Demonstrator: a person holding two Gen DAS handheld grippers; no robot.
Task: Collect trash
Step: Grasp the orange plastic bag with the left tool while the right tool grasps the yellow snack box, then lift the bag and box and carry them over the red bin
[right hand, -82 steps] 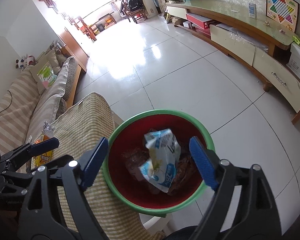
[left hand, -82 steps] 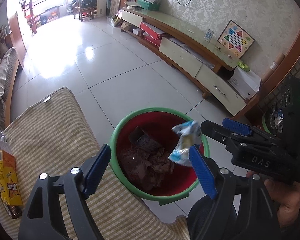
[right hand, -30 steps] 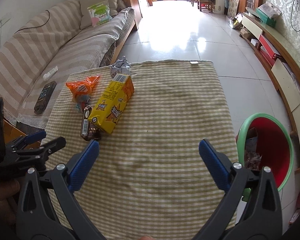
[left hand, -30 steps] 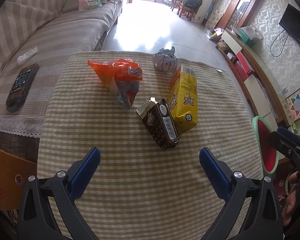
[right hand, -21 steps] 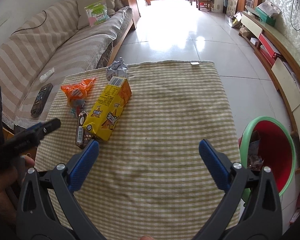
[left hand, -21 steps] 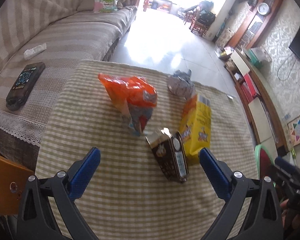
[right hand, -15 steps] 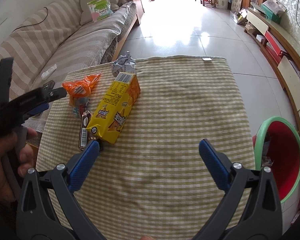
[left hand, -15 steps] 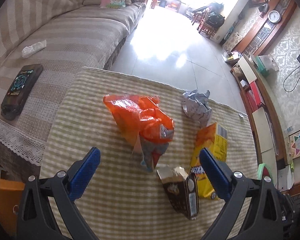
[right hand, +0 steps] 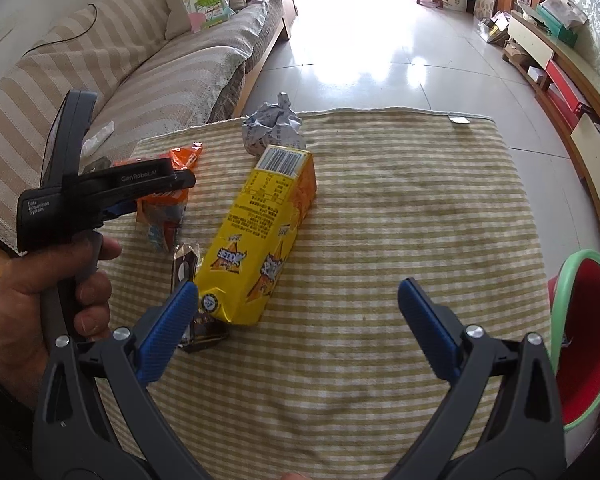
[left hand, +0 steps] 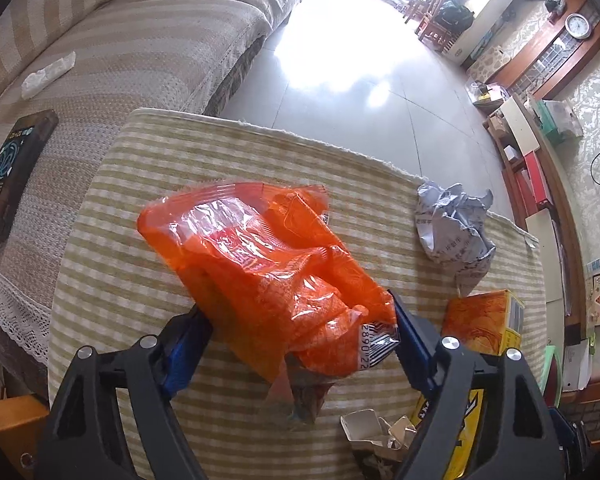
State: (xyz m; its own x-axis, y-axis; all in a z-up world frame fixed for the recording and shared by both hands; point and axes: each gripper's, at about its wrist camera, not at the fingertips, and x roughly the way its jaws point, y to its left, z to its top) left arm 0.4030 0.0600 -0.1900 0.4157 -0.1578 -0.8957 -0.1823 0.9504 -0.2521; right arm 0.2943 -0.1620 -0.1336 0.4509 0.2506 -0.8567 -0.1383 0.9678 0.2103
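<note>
My left gripper (left hand: 300,340) stands wide, a finger either side of the orange bag (left hand: 268,268) lying at my 12 o'clock on the checked cloth (left hand: 140,280); it looks light, crinkly and slippery, so I'd pinch its bunched middle. My right gripper (right hand: 296,320) hangs apart and empty, the yellow carton (right hand: 260,240) at 11 o'clock and the bin (right hand: 580,332) at 3. Beyond lie crumpled paper (left hand: 456,232), sofa (right hand: 140,60) and bright tiled floor (right hand: 380,32).

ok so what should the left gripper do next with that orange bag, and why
Probably close. The left gripper is open with a finger on each side of the orange bag, which lies on the checked cloth, so squeezing should secure it for lifting.
</note>
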